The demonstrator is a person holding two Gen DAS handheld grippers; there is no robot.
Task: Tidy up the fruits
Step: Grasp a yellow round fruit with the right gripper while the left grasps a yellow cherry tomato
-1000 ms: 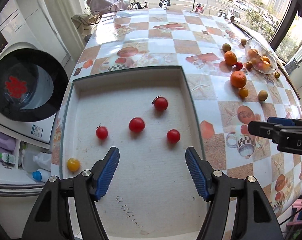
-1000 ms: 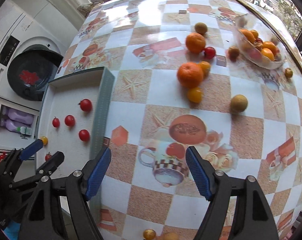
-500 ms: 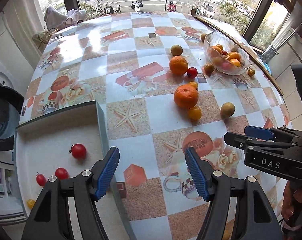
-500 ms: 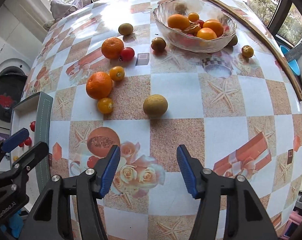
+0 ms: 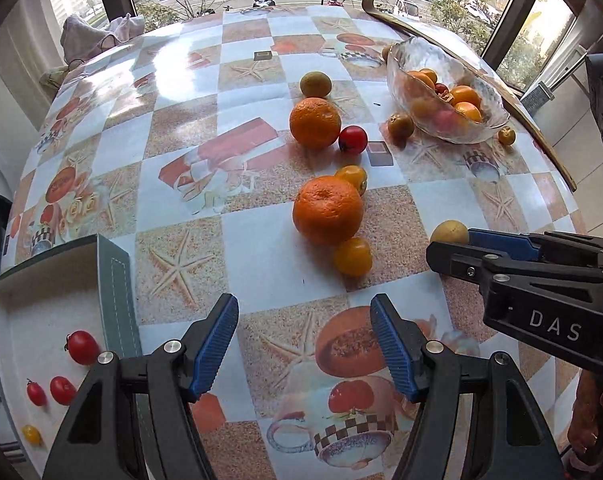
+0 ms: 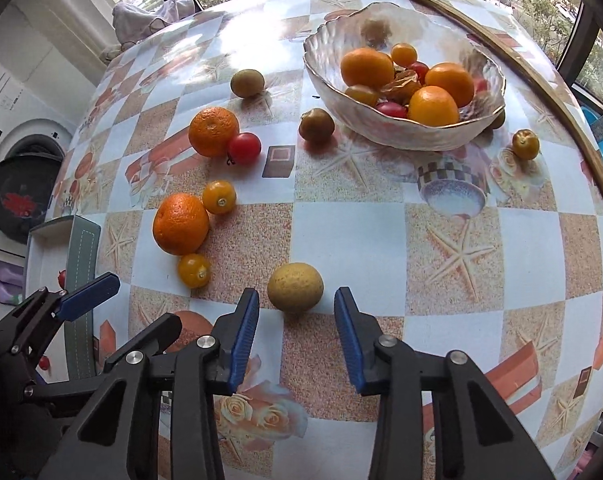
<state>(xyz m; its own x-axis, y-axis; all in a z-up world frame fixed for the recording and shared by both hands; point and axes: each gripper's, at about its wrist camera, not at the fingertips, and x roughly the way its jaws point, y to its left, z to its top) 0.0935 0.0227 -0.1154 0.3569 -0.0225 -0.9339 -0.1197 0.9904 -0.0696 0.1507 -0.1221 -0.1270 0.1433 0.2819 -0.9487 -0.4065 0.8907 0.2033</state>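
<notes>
Tablecloth (image 6: 341, 236) of checks and starfish lay sunlit beneath big windows.
Left gripper (image 5: 303, 346) and right gripper (image 6: 297, 336) both gaped wide.

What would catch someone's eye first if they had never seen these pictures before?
Probably the clear glass bowl piled with oranges and small tomatoes, far right on the checkered tablecloth. Next, the two big loose oranges left of centre among small yellow and red tomatoes. Close up, the right gripper is open just short of a dull yellow-green round fruit.
</notes>
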